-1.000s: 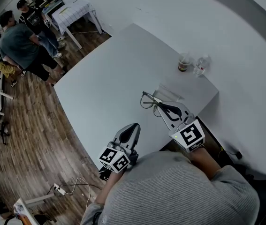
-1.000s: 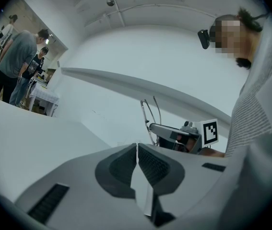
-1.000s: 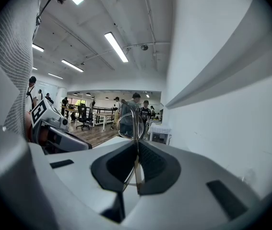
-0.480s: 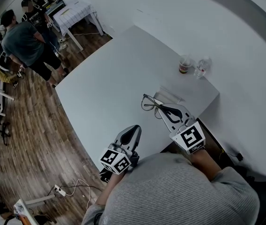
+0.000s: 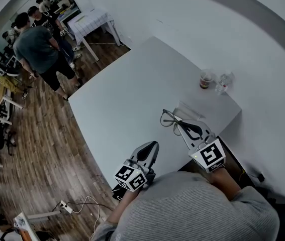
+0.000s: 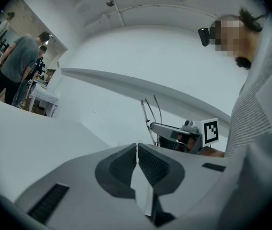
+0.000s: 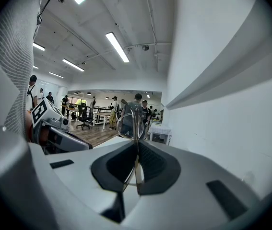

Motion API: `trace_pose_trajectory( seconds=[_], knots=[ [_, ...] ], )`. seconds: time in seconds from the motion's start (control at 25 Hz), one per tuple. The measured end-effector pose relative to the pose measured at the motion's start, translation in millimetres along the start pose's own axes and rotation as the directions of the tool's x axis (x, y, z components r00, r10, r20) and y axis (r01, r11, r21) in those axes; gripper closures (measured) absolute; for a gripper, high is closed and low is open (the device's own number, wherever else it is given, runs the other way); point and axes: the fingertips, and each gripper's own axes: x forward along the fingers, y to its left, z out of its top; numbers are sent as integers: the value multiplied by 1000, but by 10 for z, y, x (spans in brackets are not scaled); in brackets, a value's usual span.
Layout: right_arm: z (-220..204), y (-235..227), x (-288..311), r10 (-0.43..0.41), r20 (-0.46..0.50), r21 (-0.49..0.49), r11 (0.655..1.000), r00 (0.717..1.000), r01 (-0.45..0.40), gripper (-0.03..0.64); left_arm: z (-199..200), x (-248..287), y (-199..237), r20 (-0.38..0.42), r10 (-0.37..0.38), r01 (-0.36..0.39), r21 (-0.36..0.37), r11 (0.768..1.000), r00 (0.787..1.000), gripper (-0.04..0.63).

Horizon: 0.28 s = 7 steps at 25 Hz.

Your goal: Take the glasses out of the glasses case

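Care with the glasses — clamped by a thin arm in the right tool, out of the case and just beside it over the desk. Keep the pinch firm and level, lower slowly, let go only once settled. Leave the left tool, closed on nothing, parked.

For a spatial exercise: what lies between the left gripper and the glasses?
Nothing: in the head view, only bare table separates the left gripper from the glasses.
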Motion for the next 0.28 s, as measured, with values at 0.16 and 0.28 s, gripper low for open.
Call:
trace_pose_trajectory(
  seconds=[0.16,0.28],
  knots=[
    [10,6,-3,2,0,-5,1000,1000,-2,595,15,-2,-1,3,-1,1,3,1000,1000,575],
    [-5,5,-13,2,-4,-9,1000,1000,-2,595,3,1,-4,2,-2,2,2,1000,1000,575]
  ],
)
